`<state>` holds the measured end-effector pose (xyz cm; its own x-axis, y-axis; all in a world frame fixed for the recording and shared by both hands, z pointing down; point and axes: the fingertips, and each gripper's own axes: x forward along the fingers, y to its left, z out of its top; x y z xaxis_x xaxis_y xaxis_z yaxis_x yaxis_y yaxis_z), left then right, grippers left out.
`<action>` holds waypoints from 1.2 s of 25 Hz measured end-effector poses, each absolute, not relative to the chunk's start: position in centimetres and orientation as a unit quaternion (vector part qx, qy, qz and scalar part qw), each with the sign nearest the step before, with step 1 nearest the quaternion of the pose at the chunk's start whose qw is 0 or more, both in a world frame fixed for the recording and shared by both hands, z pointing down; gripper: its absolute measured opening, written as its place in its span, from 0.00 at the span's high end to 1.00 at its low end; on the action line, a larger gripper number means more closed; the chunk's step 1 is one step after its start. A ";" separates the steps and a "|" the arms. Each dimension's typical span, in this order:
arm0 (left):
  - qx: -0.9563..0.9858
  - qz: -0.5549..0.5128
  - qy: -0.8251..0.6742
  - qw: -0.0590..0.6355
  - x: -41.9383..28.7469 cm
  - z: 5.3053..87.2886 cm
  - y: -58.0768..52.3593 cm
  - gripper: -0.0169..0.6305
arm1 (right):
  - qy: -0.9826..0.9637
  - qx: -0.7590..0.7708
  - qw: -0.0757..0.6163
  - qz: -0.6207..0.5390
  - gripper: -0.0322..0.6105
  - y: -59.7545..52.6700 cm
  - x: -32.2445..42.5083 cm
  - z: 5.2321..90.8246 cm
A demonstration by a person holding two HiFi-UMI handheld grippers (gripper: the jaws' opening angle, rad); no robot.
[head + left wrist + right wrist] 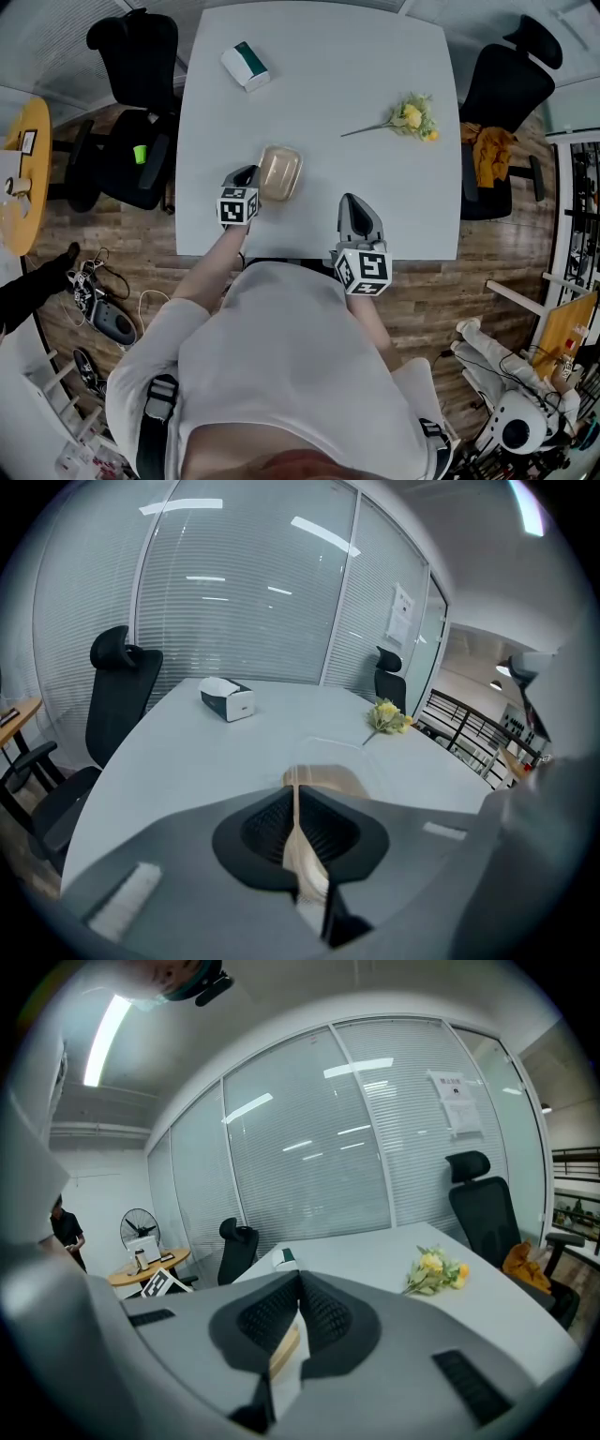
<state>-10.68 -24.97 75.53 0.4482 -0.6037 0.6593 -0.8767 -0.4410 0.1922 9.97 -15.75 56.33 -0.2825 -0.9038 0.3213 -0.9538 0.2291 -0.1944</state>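
As left tongs (296,794) pinch, rounded beige tray (280,172) rests.

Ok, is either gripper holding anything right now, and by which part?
The left gripper is shut on the tan container, pinching the thin rim at its left edge. The right gripper holds nothing; its jaws are together.

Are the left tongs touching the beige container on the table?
Touching. The left gripper view shows the left tongs shut on the thin rim of the beige container, with the rim pinched between the two sides.
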 end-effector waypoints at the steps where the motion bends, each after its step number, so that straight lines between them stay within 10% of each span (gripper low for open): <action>1: 0.810 0.253 -0.459 0.262 -10.6 75.1 -25.0 0.93 | -0.781 0.594 0.069 0.178 0.94 -15.7 9.9 56.3; 30: 0.881 0.052 -0.462 0.082 -9.0 54.5 -21.7 0.93 | -0.799 0.589 0.035 0.118 0.94 -15.0 9.9 51.6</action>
